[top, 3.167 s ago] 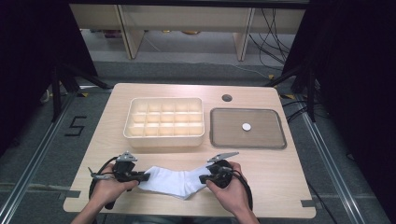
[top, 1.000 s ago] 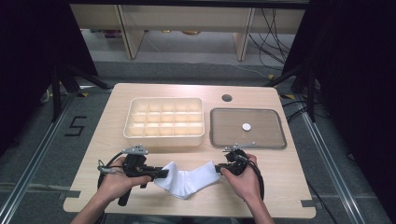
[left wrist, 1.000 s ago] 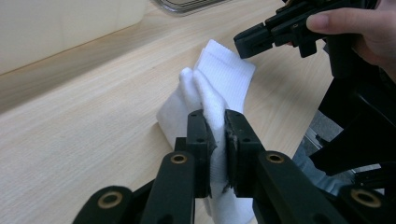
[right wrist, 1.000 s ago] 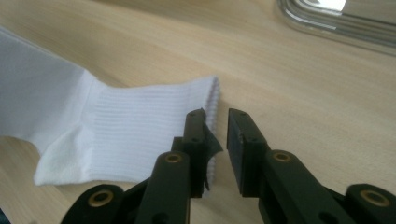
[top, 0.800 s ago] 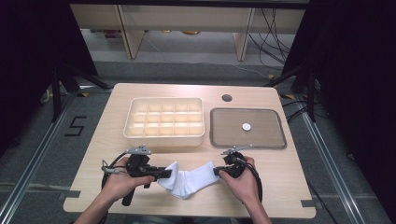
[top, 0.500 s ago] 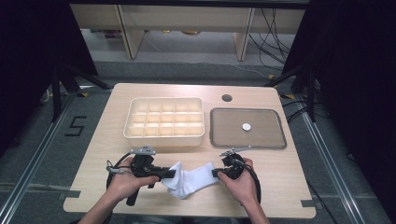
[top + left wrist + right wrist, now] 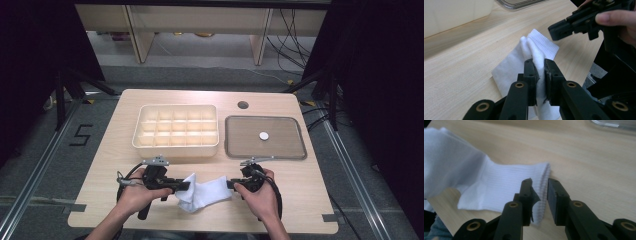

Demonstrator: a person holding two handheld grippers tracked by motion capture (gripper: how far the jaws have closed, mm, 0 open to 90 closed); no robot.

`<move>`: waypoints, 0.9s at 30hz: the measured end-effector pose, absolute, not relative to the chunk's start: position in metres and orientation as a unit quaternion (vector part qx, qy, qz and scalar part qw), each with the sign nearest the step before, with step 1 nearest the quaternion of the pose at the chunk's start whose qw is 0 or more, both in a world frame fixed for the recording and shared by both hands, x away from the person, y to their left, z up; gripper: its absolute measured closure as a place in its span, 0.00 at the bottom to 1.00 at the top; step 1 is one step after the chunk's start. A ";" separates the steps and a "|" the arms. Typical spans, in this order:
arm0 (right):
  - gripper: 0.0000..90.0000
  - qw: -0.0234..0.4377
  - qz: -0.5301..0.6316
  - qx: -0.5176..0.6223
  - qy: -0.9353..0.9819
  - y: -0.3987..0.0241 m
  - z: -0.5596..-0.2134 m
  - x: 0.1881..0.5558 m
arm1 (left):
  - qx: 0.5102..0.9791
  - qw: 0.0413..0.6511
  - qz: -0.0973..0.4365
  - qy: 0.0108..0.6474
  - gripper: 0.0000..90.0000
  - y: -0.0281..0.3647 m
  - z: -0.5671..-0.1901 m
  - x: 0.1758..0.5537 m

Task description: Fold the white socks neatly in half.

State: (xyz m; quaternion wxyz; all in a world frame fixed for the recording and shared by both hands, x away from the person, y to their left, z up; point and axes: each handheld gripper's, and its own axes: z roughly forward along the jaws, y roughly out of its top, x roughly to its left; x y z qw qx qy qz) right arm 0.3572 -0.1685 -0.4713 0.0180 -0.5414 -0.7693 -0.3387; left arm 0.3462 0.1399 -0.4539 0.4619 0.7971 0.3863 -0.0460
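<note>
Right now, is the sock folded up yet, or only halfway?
About halfway. The white sock already lies partly doubled over near the table's front edge. The left gripper is pinching a raised fold of it; the right gripper straddles the cuff end, its jaws just reopened a little. The finished fold isn't flat yet, and the divided box has no sock in it.

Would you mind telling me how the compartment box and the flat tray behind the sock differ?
The compartment box is cream, tall-walled and split into a grid of cells; the tray is grey, shallow and undivided. The box's cells look bare, while the tray carries one small white disc. Both are rectangular with rounded corners and sit side by side on the table.
</note>
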 end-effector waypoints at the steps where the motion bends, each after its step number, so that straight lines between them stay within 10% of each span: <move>1: 0.91 -0.004 -0.334 -0.528 -0.781 -0.174 -0.472 0.360 | 0.797 0.463 -0.046 0.386 0.90 0.140 -0.454 0.346; 27: 1.00 -0.006 -0.303 -0.516 -0.801 -0.163 -0.488 0.356 | 0.800 0.467 -0.033 0.374 0.90 0.129 -0.454 0.349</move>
